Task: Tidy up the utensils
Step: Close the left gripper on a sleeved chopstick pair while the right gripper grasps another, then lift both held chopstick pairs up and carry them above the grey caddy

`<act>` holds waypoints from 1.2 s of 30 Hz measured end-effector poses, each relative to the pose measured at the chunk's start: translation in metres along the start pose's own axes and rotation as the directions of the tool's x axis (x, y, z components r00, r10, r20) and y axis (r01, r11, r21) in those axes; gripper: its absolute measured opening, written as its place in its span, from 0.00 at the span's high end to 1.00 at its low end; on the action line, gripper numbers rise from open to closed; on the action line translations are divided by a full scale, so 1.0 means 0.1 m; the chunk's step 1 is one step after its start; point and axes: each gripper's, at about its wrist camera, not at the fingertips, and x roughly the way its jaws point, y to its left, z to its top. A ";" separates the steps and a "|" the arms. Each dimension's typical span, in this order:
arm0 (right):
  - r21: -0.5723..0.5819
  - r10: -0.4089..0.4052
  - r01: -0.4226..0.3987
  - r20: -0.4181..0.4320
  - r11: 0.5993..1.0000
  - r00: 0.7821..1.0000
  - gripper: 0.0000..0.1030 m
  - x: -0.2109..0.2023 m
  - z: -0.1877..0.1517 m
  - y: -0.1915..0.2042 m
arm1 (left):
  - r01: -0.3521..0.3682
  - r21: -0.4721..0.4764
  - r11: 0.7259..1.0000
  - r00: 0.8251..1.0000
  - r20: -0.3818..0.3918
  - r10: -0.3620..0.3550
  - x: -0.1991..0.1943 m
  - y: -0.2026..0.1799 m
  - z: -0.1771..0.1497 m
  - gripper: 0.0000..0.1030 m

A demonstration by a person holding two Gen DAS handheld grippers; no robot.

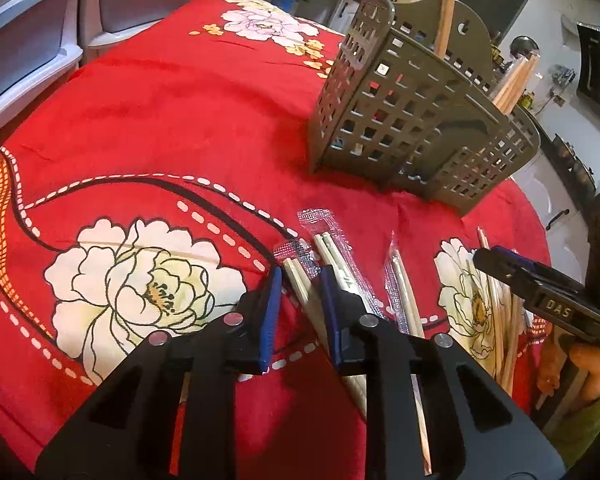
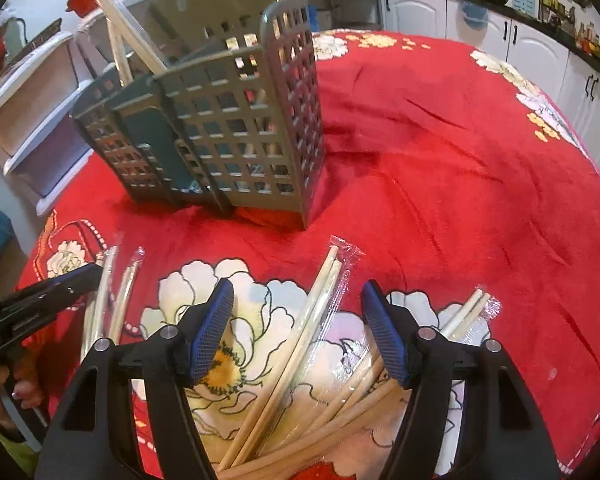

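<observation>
Red floral cloth (image 2: pixel 440 152) covers the round worktop, with white cabinets (image 2: pixel 532 40) behind it and plastic drawers (image 1: pixel 32 32) off to one side. Toward the back of the cloth stands a grey-green lattice caddy (image 1: pixel 412 120), upright, with several chopsticks (image 1: pixel 516 80) standing tilted in its compartments; which compartment each is in cannot be told.

Nearer the cameras, wrapped chopstick pairs lie flat on the cloth. Left claw (image 1: pixel 300 300) is spread, its blue pads on either side of one wrapped pair (image 1: pixel 300 280); whether the pads touch it cannot be told. Just beside that pair lie two more in clear sleeves (image 1: pixel 340 256), and a loose bundle of bare sticks (image 1: pixel 500 320) rests further right under the other tool.

Right claw (image 2: pixel 300 320) is spread wide and hovers over a large white flower print. One wrapped pair (image 2: pixel 320 300) runs up between its fingers, touching neither pad. A heap of sticks (image 2: pixel 340 412) fans out beneath it, and another wrapped pair (image 2: pixel 468 312) pokes out past the right finger. Two sleeved pairs (image 2: pixel 112 300) lie near the left claw at the far left.
</observation>
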 end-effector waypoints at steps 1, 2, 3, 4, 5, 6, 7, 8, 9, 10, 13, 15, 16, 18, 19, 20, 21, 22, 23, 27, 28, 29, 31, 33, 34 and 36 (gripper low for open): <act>0.000 -0.001 0.001 -0.005 1.000 1.000 0.40 0.03 0.01 0.00 | -0.004 0.005 1.000 1.000 -0.001 0.004 0.01 -0.02 0.01 0.87; 0.000 0.000 0.000 -0.005 1.000 1.000 0.40 0.05 0.02 0.01 | -0.008 0.006 1.000 1.000 -0.003 0.008 0.02 -0.03 0.03 0.87; -0.001 -0.003 0.003 -0.004 1.000 1.000 0.43 0.07 0.02 0.01 | -0.008 0.004 1.000 1.000 -0.006 0.008 0.02 -0.04 0.04 0.87; -0.004 -0.015 0.015 -0.002 1.000 1.000 0.46 0.10 0.03 0.02 | -0.005 0.001 1.000 1.000 -0.007 0.005 0.03 -0.04 0.05 0.87; -0.007 -0.026 0.026 0.002 1.000 1.000 0.55 0.10 0.04 0.03 | 0.000 -0.004 1.000 1.000 -0.009 0.000 0.04 -0.04 0.06 0.87; -0.020 -0.044 0.045 0.007 0.999 0.999 0.62 0.12 0.04 0.06 | 0.011 -0.012 1.000 1.000 -0.009 -0.011 0.04 -0.02 0.06 0.87; -0.039 -0.067 0.067 0.012 0.997 0.998 0.66 0.12 0.05 0.10 | 0.018 -0.015 1.000 1.000 -0.008 -0.018 0.05 -0.02 0.07 0.87; -0.055 -0.084 0.085 0.022 0.995 0.996 0.71 0.13 0.04 0.13 | 0.030 -0.019 0.999 1.000 -0.007 -0.030 0.05 -0.01 0.07 0.87; -0.056 -0.086 0.087 0.025 0.995 0.996 0.78 0.13 0.04 0.14 | 0.045 -0.023 0.999 0.999 -0.004 -0.045 0.05 0.00 0.07 0.87; -0.054 -0.088 0.090 0.032 0.995 0.996 0.81 0.12 0.03 0.15 | 0.059 -0.025 0.998 0.998 0.000 -0.059 0.05 0.02 0.08 0.87; -0.039 -0.049 0.051 0.042 0.998 0.998 0.89 0.09 0.03 0.17 | 0.057 -0.013 0.998 0.998 0.003 -0.057 0.06 0.01 0.09 0.90; -0.038 -0.042 0.043 0.044 0.998 0.998 0.90 0.07 0.04 0.19 | 0.048 -0.002 0.999 0.999 0.008 -0.048 0.06 0.00 0.09 0.92; -0.035 -0.035 0.037 0.047 0.999 0.998 0.90 0.07 0.04 0.20 | 0.049 -0.003 0.999 0.999 0.011 -0.049 0.06 0.00 0.09 0.94; -0.030 -0.006 0.008 0.058 1.000 0.998 0.91 0.03 0.06 0.24 | 0.057 -0.014 0.998 0.998 0.015 -0.057 0.04 0.02 0.08 0.95; -0.032 -0.001 0.003 0.062 0.999 0.998 0.91 0.01 0.06 0.26 | 0.059 -0.018 0.998 0.998 0.018 -0.059 0.03 0.03 0.08 0.96; -0.037 0.007 -0.004 0.070 0.999 0.998 0.91 -0.01 0.06 0.30 | 0.060 -0.020 0.998 0.998 0.024 -0.060 0.01 0.03 0.09 0.96; -0.044 0.021 -0.017 0.079 0.999 0.997 0.92 -0.04 0.07 0.34 | 0.058 -0.021 0.998 0.998 0.038 -0.057 -0.02 0.04 0.09 0.96; -0.049 0.027 -0.023 0.083 0.999 0.996 0.92 -0.06 0.08 0.36 | 0.060 -0.023 0.998 0.997 0.047 -0.059 -0.04 0.04 0.09 0.96; -0.058 0.031 -0.026 0.090 0.998 0.995 0.92 -0.09 0.09 0.40 | 0.062 -0.026 0.998 0.996 0.060 -0.061 -0.08 0.06 0.09 0.96; -0.077 0.060 -0.050 0.124 0.996 0.991 0.93 -0.21 0.13 0.51 | 0.049 -0.024 0.999 0.995 0.092 -0.047 -0.21 0.08 0.13 0.96; -0.081 0.070 -0.059 0.136 0.995 0.988 0.93 -0.25 0.14 0.54 | 0.051 -0.026 0.998 0.994 0.098 -0.048 -0.25 0.08 0.15 0.97; -0.084 0.073 -0.062 0.141 0.995 0.987 0.93 -0.26 0.16 0.55 | 0.052 -0.029 0.998 0.993 0.106 -0.049 -0.28 0.09 0.16 0.97; -0.099 0.085 -0.071 0.152 0.993 0.985 0.93 -0.32 0.19 0.60 | 0.046 -0.029 0.999 0.992 0.120 -0.042 -0.34 0.10 0.18 0.97; -0.113 0.095 -0.077 0.165 0.991 0.982 0.93 -0.38 0.21 0.65 | 0.038 -0.031 0.999 0.990 0.137 -0.033 -0.42 0.10 0.21 0.97; -0.119 0.101 -0.081 0.174 0.990 0.980 0.93 -0.42 0.22 0.68 | 0.038 -0.034 0.999 0.989 0.145 -0.033 -0.46 0.11 0.23 0.97; -0.125 0.108 -0.085 0.190 0.988 0.976 0.94 -0.47 0.24 0.70 | 0.035 -0.040 0.999 0.985 0.168 -0.028 -0.54 0.12 0.28 0.98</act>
